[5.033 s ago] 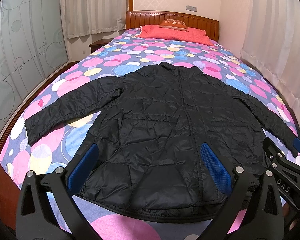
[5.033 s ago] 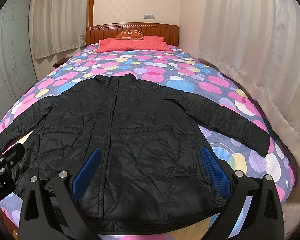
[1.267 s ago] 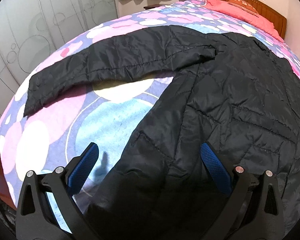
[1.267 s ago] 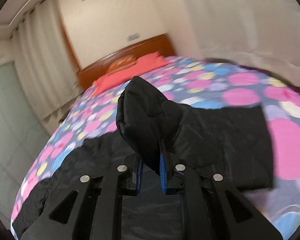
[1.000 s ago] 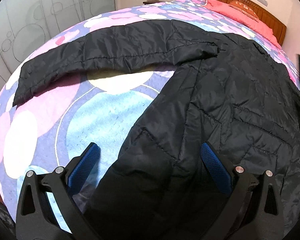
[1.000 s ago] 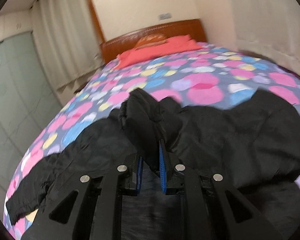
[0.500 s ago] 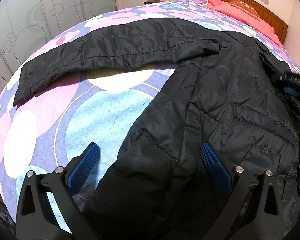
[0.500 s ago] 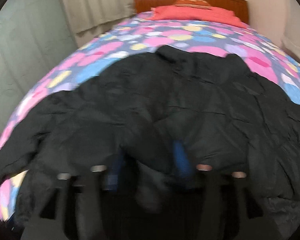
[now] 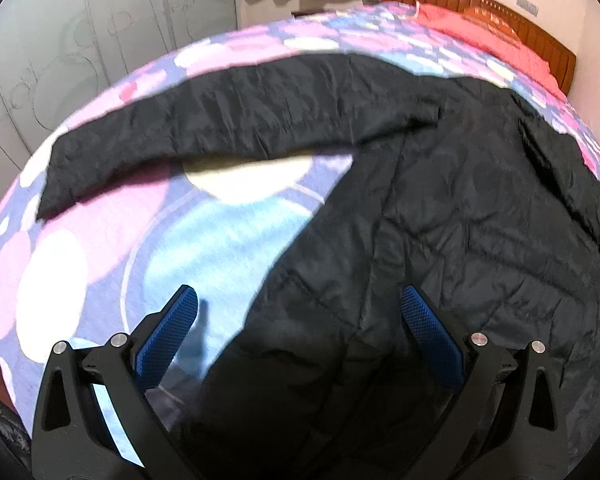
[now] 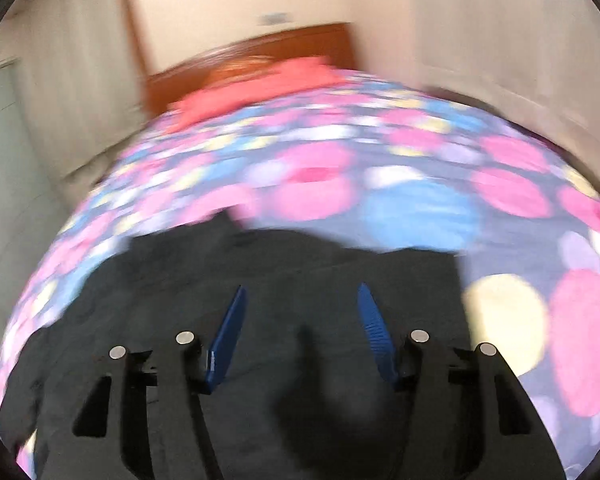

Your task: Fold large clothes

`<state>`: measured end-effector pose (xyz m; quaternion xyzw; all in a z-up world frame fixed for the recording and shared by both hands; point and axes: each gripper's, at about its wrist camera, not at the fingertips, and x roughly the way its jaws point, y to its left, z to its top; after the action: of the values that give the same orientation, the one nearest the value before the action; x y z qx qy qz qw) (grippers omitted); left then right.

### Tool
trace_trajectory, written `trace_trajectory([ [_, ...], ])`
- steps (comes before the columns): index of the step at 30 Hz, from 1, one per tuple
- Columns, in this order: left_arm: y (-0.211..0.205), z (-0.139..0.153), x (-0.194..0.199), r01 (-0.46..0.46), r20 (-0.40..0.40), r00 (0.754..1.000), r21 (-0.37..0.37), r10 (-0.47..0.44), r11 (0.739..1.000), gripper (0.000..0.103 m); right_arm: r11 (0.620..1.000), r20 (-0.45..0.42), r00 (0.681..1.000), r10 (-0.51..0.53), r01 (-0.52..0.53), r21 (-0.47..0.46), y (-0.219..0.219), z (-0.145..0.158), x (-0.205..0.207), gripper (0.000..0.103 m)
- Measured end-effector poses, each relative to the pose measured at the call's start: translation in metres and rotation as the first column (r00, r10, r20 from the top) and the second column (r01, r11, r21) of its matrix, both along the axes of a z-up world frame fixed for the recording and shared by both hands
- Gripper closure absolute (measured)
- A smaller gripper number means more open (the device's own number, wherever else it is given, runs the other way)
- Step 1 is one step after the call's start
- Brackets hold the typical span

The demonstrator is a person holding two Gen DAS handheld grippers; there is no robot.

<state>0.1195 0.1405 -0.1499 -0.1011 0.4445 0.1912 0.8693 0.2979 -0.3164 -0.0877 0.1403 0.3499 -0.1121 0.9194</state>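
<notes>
The bed [image 9: 80, 264], under a cover of pink, blue and white circles, fills both views, with a wooden headboard [image 9: 500, 16] at its far end. Red pillows [image 10: 260, 84] lie just before the headboard. A black quilted jacket [image 9: 440, 240] lies flat on the bed at the end away from the headboard. Its sleeve [image 9: 220, 120] stretches sideways from the jacket body across the cover.

The left gripper [image 9: 300, 328] hangs over the jacket's hem corner, jaws spread wide, holding nothing. The right gripper [image 10: 300, 332] is over the jacket, jaws apart and empty; that view is motion-blurred.
</notes>
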Motion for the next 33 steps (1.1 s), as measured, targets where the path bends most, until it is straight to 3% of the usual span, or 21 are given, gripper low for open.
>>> trace_trajectory([
  [3,0.003,0.001,0.004,-0.005,-0.004,1.000,-0.001,0.005,1.000,0.002,0.999,-0.069,0.997,-0.035,0.035,-0.006,-0.016,-0.023,0.015,0.046],
  [6,0.004,-0.004,0.007,-0.007,-0.020,1.000,-0.009,0.007,1.000,0.002,1.000,-0.178,0.984,0.009,-0.013,-0.021,-0.004,-0.062,0.029,0.045],
  [8,0.002,-0.007,0.010,-0.003,-0.030,1.000,-0.007,0.003,1.000,0.002,0.994,-0.192,0.981,0.021,-0.040,-0.097,0.007,-0.080,0.033,0.044],
  [10,0.002,-0.008,0.011,-0.003,-0.036,0.999,-0.009,0.003,1.000,0.002,0.989,-0.205,0.979,0.020,-0.050,-0.139,0.016,-0.073,0.036,0.044],
  [15,0.006,-0.010,0.010,-0.005,-0.035,0.999,-0.039,0.004,0.999,0.002,0.992,-0.100,0.991,0.090,-0.099,-0.080,0.037,-0.043,0.008,0.044],
  [18,0.006,-0.011,0.010,-0.003,-0.039,0.999,-0.030,0.001,1.000,0.002,0.986,-0.161,0.975,0.154,-0.161,-0.032,0.054,-0.063,0.014,0.044],
  [19,0.006,-0.012,0.010,-0.002,-0.038,0.999,-0.029,0.001,1.000,0.002,0.984,-0.214,0.964,0.158,-0.171,-0.043,0.062,-0.083,0.019,0.043],
  [20,0.005,-0.012,0.011,-0.002,-0.037,0.999,-0.032,0.001,1.000,0.002,0.982,-0.213,0.965,0.152,-0.172,-0.078,0.066,-0.088,0.021,0.043],
  [22,0.008,-0.011,0.009,-0.002,-0.035,0.999,-0.037,0.001,0.999,0.002,0.981,-0.220,0.966,0.138,-0.165,-0.107,0.072,-0.078,0.022,0.043],
  [24,0.008,-0.012,0.009,-0.001,-0.034,0.999,-0.039,0.000,0.999,0.002,0.982,-0.192,0.968,0.161,-0.177,-0.071,0.079,-0.067,0.018,0.043],
  [26,0.007,-0.012,0.009,0.000,-0.036,0.999,-0.036,-0.001,0.999,0.002,0.972,-0.164,0.968,0.189,-0.208,-0.112,0.099,-0.060,0.015,0.043],
  [30,0.007,-0.013,0.010,-0.001,-0.035,0.999,-0.042,0.000,0.999,0.002,0.954,-0.234,0.946,0.226,-0.263,-0.142,0.120,-0.088,0.031,0.043],
  [33,0.007,-0.013,0.009,0.000,-0.036,0.999,-0.039,-0.002,0.999,0.002,0.958,-0.236,0.942,0.238,-0.268,-0.104,0.111,-0.084,0.035,0.043],
])
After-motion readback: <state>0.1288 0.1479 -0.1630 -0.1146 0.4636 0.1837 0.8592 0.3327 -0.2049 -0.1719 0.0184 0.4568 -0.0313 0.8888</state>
